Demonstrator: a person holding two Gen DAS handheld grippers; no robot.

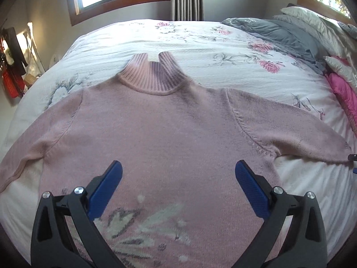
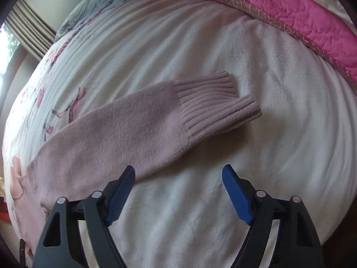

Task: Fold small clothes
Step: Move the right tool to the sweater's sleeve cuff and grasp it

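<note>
I see the pink sweater (image 1: 169,129) spread flat mid-bed, nothing on top of it. Bare bedspread (image 1: 200,44) beyond its collar is free up to the window wall. Right of the sweater, grey blanket (image 1: 283,35), pillows (image 1: 312,20) & pink quilt (image 2: 296,15) block the way. Past the sleeve cuff (image 2: 214,105) there's an open strip before the quilt. My left gripper (image 1: 178,169) and right gripper (image 2: 178,174) both hang w/ fingers spread, unobstructed.

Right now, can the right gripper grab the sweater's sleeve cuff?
Probably yes. The right gripper hangs open above the bedspread, and nothing lies between its jaws and the ribbed cuff.
</note>
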